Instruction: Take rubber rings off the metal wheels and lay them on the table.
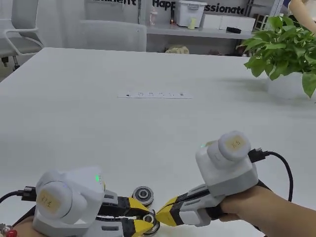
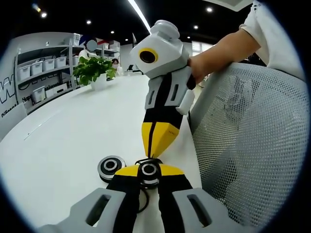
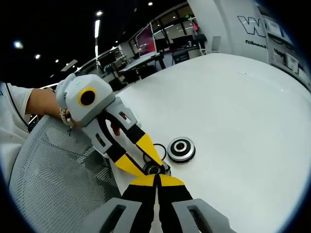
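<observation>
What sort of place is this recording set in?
Probably an office or showroom-like workspace: a large white table, a mesh office chair, shelves of storage bins, and a potted plant.

Left tongs (image 2: 148, 169) and right tongs (image 3: 156, 177) have yellow-and-black tips, pale grey housings (image 1: 227, 170) and black cables (image 1: 277, 156).

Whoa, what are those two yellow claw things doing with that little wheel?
A person is working two hand-held grippers at a white table. The left gripper is clamped on a small metal wheel. The right gripper has its jaws closed right at the wheel's edge and seems to be pinching the black rubber ring to peel it off. A second wheel lies on the table beside them.
</observation>
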Demonstrator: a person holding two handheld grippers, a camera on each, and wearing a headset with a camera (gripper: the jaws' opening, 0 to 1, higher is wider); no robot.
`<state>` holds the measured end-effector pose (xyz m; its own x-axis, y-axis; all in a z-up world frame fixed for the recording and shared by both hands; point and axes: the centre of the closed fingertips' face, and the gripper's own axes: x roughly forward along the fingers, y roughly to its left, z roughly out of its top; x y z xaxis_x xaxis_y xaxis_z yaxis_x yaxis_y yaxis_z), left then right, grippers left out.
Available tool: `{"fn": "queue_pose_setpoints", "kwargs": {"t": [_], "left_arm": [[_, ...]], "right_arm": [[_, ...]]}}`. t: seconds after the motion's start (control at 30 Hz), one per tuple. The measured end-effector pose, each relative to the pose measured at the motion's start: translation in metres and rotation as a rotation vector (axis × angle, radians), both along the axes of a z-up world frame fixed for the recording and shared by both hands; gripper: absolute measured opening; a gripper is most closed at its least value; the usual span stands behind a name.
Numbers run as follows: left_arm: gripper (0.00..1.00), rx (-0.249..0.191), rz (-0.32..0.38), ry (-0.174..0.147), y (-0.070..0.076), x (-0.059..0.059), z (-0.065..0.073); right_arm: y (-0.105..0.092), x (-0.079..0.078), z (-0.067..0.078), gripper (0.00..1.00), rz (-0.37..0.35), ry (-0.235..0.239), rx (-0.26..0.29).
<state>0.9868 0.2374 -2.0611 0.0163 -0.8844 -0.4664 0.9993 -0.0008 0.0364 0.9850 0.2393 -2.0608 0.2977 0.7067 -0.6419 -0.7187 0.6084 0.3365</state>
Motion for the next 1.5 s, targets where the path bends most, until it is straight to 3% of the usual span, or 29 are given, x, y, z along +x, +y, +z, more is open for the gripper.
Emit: {"fn": "queue_pose_setpoints", "kwargs": {"t": [0.5, 0.63, 0.8, 1.03, 1.23, 1.33, 1.5], "left_arm": [[0.08, 0.001, -0.003, -0.008, 0.0, 0.0, 0.0], [0.08, 0.0, -0.003, -0.007, 0.0, 0.0, 0.0], [0.08, 0.002, -0.006, -0.009, 0.0, 0.0, 0.0], [0.08, 0.007, -0.007, -0.01, 0.0, 0.0, 0.0], [0.08, 0.031, -0.016, 0.013, 0.005, 0.0, 0.001], [0.16, 0.039, -0.018, 0.038, 0.007, -0.002, 0.002], [0.25, -0.005, -0.034, 0.072, 0.006, -0.007, 0.017]], "right_arm": [[0.0, 0.001, 0.0, 0.0, -0.007, 0.012, 0.01], [0.005, 0.001, 0.005, 0.0, -0.013, 0.016, 0.054], [0.002, 0.007, 0.008, 0.0, -0.05, 0.009, 0.064], [0.001, 0.007, 0.001, 0.0, -0.061, 0.025, 0.031], [0.0, 0.007, 0.0, 0.0, -0.071, 0.034, 0.025], [-0.001, 0.006, -0.001, 0.0, -0.075, 0.04, 0.019], [-0.003, 0.007, -0.001, 0.0, -0.086, 0.045, 0.012]]}}
